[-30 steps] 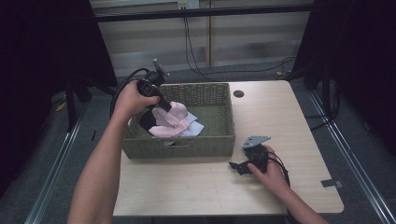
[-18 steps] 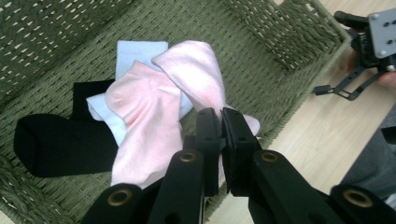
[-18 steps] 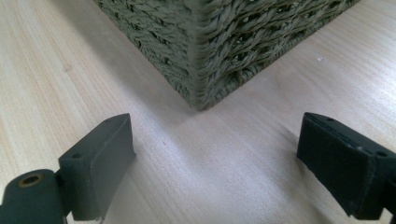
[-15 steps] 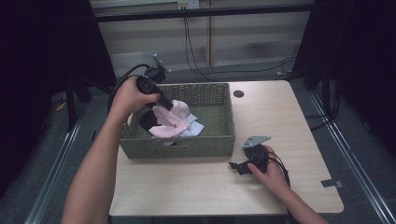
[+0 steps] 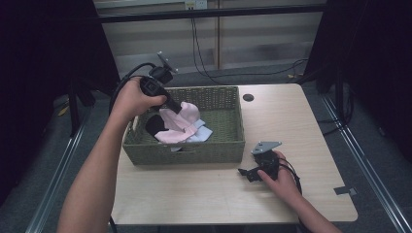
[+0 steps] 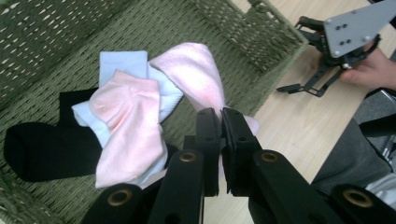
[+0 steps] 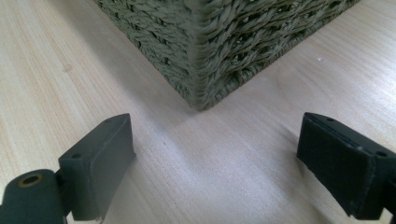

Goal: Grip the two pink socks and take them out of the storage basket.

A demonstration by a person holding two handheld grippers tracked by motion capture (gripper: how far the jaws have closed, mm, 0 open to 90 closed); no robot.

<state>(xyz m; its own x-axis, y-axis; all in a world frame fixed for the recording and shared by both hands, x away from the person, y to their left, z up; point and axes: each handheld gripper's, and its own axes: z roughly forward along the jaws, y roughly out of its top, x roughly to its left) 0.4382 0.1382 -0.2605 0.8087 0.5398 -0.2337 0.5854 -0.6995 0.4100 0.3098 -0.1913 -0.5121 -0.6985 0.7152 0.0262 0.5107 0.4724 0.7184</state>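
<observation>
1. Where the person's left hand (image 5: 130, 99) reaches over the olive-green woven wicker basket (image 5: 221, 145), the left tongs (image 6: 220, 122) are clamped tight on a pale pink cotton sock (image 6: 196, 74), which hangs from them just above the basket's floor.
2. Beneath it, inside the basket, lie a second pale pink sock (image 6: 128, 126), a light blue ribbed sock (image 6: 122, 63) and a black sock (image 6: 42, 149), overlapping one another.
3. Resting on the light wooden desk (image 5: 194, 194) just beside the basket's near right corner, the right tongs (image 7: 215, 163) stand wide open with nothing between them, pointing at that corner (image 7: 201, 70).
4. Around them the right hand (image 5: 281, 179) is wrapped, flat on the desk.
</observation>
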